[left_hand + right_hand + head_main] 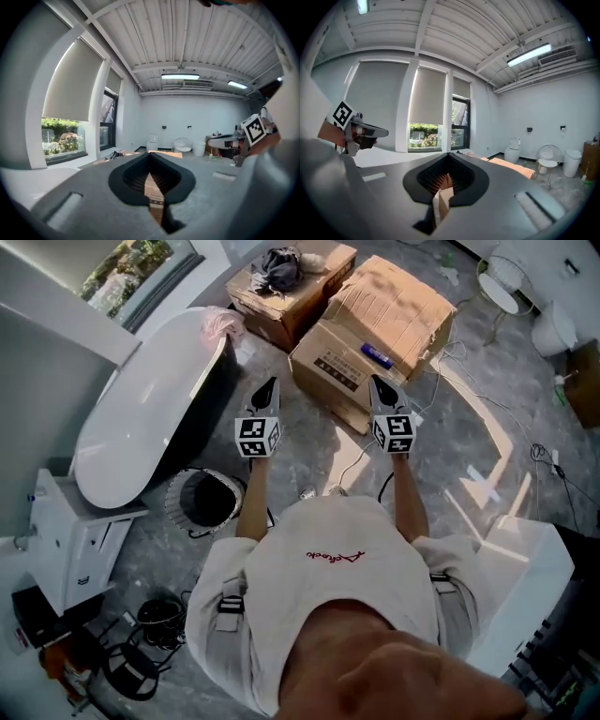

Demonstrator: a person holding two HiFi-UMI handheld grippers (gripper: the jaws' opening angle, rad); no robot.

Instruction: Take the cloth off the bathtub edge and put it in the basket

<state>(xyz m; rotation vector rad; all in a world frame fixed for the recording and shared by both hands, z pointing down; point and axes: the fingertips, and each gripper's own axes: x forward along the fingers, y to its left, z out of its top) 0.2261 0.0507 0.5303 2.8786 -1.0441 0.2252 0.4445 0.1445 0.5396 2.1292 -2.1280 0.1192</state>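
Note:
A pink cloth (pixel 222 324) lies bunched on the far end of the white bathtub (pixel 141 399) at the left of the head view. A round dark basket (pixel 204 500) with a white wire rim stands on the floor by the tub's near end, just left of the person. My left gripper (pixel 269 386) and right gripper (pixel 380 382) are held out side by side above the floor, both shut and empty, pointing toward the cardboard boxes (pixel 375 329). In the left gripper view the jaws (pixel 150 156) meet with only a box showing beyond; the right gripper view (pixel 449 155) shows the same.
Two cardboard boxes stand ahead, one with a dark garment (pixel 278 268) on it. A white cabinet (pixel 80 531) sits beside the tub's near end. Cables (pixel 487 404) trail over the grey floor. A white chair (pixel 497 285) and a toilet (pixel 553 332) stand at the far right.

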